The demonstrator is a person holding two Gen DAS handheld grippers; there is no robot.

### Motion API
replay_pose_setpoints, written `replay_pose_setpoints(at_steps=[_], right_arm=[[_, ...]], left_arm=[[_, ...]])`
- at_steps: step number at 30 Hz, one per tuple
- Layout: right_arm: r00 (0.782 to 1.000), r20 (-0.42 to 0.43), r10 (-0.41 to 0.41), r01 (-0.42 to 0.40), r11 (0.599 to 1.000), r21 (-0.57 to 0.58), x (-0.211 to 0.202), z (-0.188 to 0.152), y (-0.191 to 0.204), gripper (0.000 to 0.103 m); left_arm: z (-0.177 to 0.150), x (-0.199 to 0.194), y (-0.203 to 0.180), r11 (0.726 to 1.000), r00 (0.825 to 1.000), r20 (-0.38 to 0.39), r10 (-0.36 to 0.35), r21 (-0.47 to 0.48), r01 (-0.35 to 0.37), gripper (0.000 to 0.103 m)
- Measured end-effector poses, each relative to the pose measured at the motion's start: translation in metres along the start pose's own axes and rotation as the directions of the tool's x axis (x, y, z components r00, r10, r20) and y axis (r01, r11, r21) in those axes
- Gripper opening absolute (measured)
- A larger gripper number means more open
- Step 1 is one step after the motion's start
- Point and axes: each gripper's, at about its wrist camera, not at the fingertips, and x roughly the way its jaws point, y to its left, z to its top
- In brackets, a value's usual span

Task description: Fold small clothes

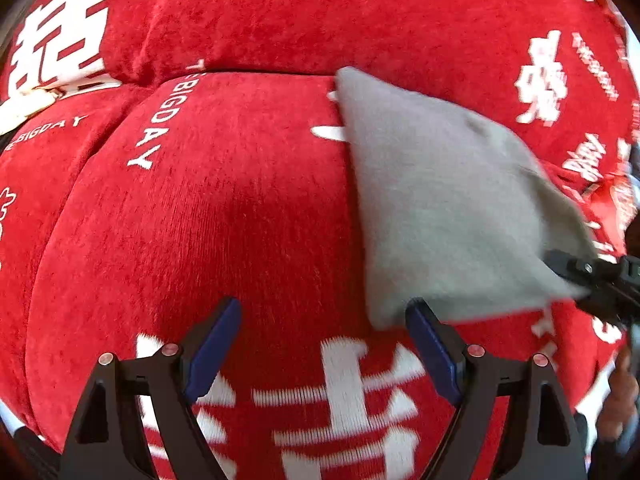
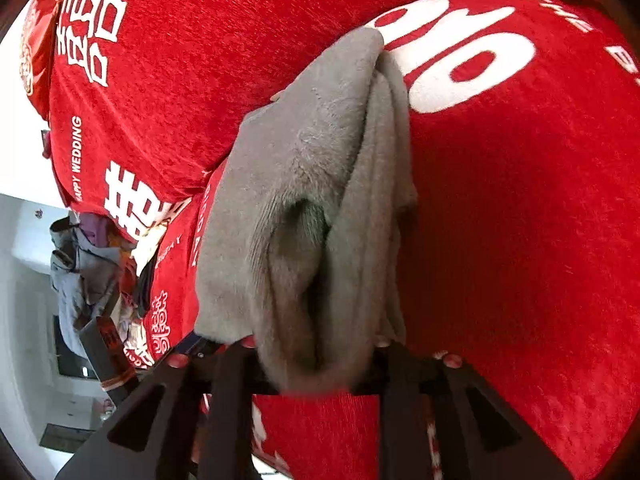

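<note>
A small grey fleecy garment lies on a red plush sofa cushion printed with white letters. My left gripper is open and empty, its right fingertip just beside the garment's near left corner. My right gripper comes in from the right edge and pinches the garment's near right corner. In the right wrist view the grey garment is bunched and folded between the fingers of my right gripper, which is shut on it and lifts that end off the cushion.
The red sofa back cushions rise behind the seat. A heap of other clothes sits at the left in the right wrist view, beyond the sofa edge, next to a white wall. A cream object lies at the far left.
</note>
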Motion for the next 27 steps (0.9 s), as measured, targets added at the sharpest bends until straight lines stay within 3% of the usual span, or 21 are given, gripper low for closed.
replay_pose_setpoints(at_steps=[6,10,14,16,18,23,27], right_arm=[[0.989,0.131,-0.074,0.097,0.980,-0.174,-0.052,0.000,0.027,0.033],[0.970,0.154,-0.187,0.223,0.939,-0.263,-0.041,0.021,0.052,0.034],[0.953,0.159,-0.257,0.293,0.913,-0.282,-0.044,0.023,0.056,0.034],[0.938,0.165,-0.306,0.342,0.897,-0.278,-0.051,0.019,0.051,0.048],[0.923,0.194,-0.332,0.375,0.891,-0.258,-0.063,0.017,0.044,0.049],[0.948,0.217,-0.234,0.285,0.927,-0.244,-0.070,0.033,0.045,0.049],[0.992,0.100,-0.072,0.100,0.946,-0.309,-0.031,0.053,0.061,0.049]], left_arm=[[0.019,-0.037,-0.027,0.993,0.993,0.059,-0.106,0.068,0.101,0.086],[0.050,-0.026,-0.064,0.986,0.989,0.080,-0.127,0.117,0.117,0.086],[0.066,-0.009,-0.088,0.976,0.983,0.052,-0.177,0.137,0.168,0.086],[0.066,0.001,-0.092,0.975,0.985,0.027,-0.172,0.145,0.166,0.086],[0.062,0.016,-0.093,0.977,0.988,-0.015,-0.151,0.153,0.151,0.086],[0.052,0.024,-0.100,0.969,0.996,0.009,-0.090,0.232,0.086,0.086],[0.049,0.027,-0.102,0.965,0.998,0.006,-0.061,0.256,0.057,0.086]])
